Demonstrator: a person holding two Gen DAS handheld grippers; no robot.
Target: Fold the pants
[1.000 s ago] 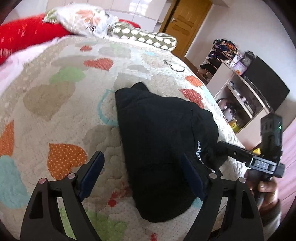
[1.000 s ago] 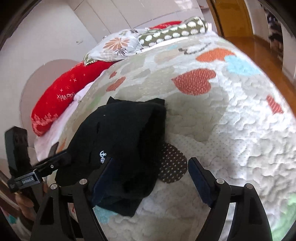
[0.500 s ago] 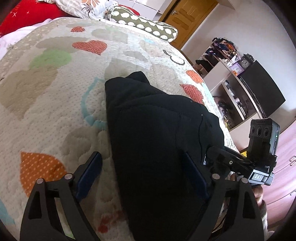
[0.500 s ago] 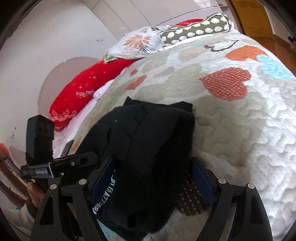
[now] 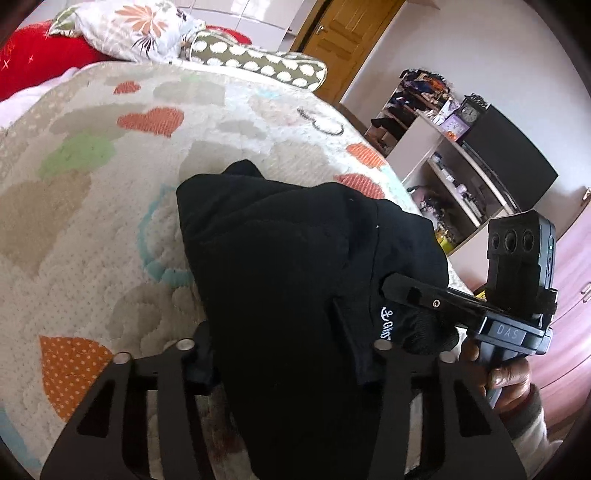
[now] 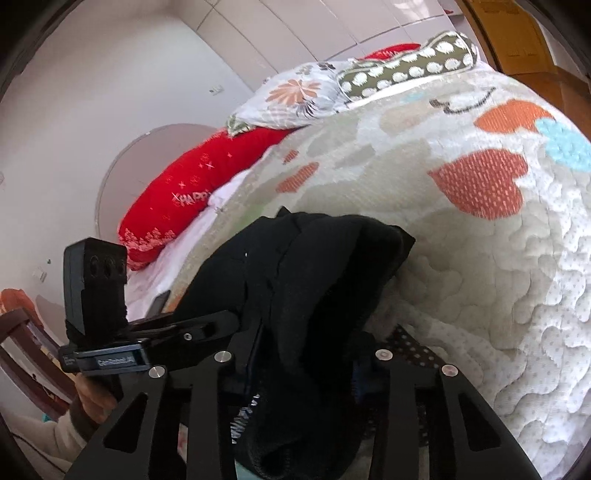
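Note:
The black pants [image 5: 280, 266] lie folded in a thick bundle on the heart-patterned quilt [image 5: 92, 221]. My left gripper [image 5: 280, 354] has its jaws drawn in on the near edge of the bundle, with cloth filling the gap. My right gripper [image 6: 306, 365] is likewise shut on the near edge of the pants [image 6: 306, 280], its pads buried in black cloth. Each gripper shows in the other's view: the right gripper [image 5: 458, 306] beside the white logo, the left gripper [image 6: 177, 332] at the bundle's left side.
Pillows sit at the head of the bed: a red one [image 6: 199, 192], a floral one [image 5: 133, 29] and a dotted green bolster [image 5: 258, 62]. A shelf unit [image 5: 454, 177] with a black TV [image 5: 509, 162] stands beyond the bed's right edge. A wooden door [image 5: 351, 40] is behind.
Both grippers moved in onto the near edge of the pants and closed from wide open to gripping the cloth. The bundle's near end has bunched up between them.

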